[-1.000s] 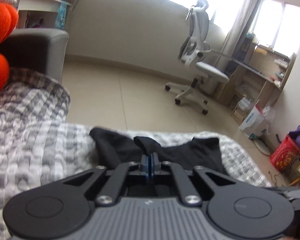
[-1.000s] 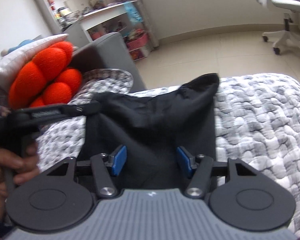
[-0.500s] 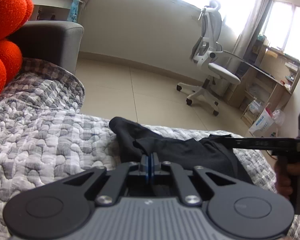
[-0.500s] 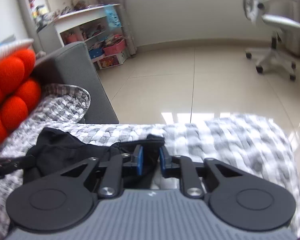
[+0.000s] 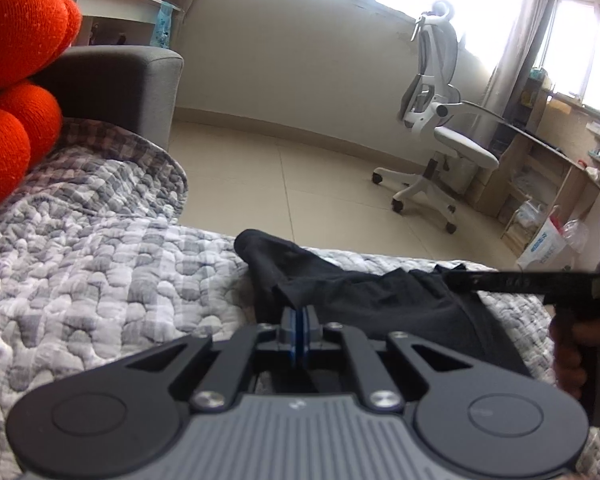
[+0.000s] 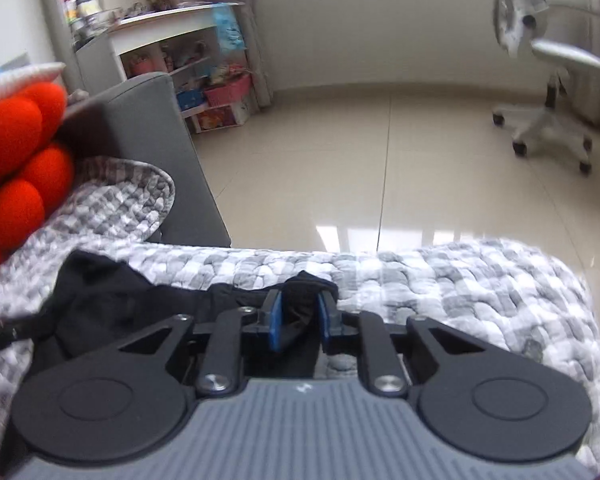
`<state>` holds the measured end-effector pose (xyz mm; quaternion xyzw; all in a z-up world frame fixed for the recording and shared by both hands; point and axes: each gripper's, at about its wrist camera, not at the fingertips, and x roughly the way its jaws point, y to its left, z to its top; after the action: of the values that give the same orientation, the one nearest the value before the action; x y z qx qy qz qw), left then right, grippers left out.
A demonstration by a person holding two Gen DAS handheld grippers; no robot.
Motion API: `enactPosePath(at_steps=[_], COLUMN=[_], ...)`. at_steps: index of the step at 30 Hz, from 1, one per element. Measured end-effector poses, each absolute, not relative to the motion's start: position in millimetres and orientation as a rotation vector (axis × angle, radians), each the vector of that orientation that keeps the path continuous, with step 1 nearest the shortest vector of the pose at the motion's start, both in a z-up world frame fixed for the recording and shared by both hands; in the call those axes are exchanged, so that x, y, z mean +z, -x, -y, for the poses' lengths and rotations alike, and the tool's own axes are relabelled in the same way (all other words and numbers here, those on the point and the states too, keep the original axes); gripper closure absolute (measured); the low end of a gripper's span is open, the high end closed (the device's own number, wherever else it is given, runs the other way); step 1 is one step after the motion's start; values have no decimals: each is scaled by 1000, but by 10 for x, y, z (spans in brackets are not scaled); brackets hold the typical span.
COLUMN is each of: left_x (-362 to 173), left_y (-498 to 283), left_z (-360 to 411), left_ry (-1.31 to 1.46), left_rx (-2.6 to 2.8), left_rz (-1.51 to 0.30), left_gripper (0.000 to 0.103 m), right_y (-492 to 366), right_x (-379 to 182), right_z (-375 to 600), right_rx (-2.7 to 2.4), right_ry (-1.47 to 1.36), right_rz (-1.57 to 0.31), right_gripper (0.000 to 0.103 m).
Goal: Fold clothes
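Since the frame half a second back, my right gripper (image 6: 299, 322) has opened slightly, its blue pads now further apart, with a fold of the black garment (image 6: 112, 300) between them; whether the pads grip the cloth I cannot tell, as the fabric sits loosely in the gap; my left gripper (image 5: 299, 330) remains fully closed, its pads pressed together on a raised corner of the same garment (image 5: 364, 300). The garment lies spread on the grey-and-white quilted cover (image 5: 100, 272), close to the cover's far edge where it meets the tiled floor (image 5: 300, 176); one rounded end of the cloth points toward that edge in the left wrist view. In that view the right tool enters from the right side, its black bar reaching to the garment's right corner, held by a hand (image 5: 572, 356). An orange knotted cushion (image 5: 16, 100) rests at the left end of the cover against a grey sofa arm (image 5: 140, 84); a white office chair (image 5: 440, 132) stands well apart on the floor.
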<state>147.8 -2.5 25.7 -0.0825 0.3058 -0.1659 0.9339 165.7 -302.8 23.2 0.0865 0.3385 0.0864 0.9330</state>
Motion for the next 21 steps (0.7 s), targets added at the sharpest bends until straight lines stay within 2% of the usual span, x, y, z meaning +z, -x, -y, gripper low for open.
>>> enactPosePath(at_steps=[2, 8, 12, 15, 21], left_x=[278, 268, 337, 411, 536], left_y=[-1470, -1478, -1335, -1171, -671], left_z=[-7, -35, -55, -52, -17], left_ry=[178, 182, 186, 178, 118], left_rx=[-330, -315, -333, -361, -457], left_rz=[-616, -628, -629, -631, -641], left_gripper=[100, 100, 100, 100, 98], right_y=[-1536, -1123, -1149, -1277, -869], right_x=[347, 542, 395, 222, 617], right_z=[3093, 3000, 2886, 2730, 2793], right_rx=[153, 210, 309, 308, 305], right_ry=[-208, -210, -218, -139, -169], right_rz=[-625, -531, -662, -691, -636], right_gripper=[74, 73, 74, 75, 72])
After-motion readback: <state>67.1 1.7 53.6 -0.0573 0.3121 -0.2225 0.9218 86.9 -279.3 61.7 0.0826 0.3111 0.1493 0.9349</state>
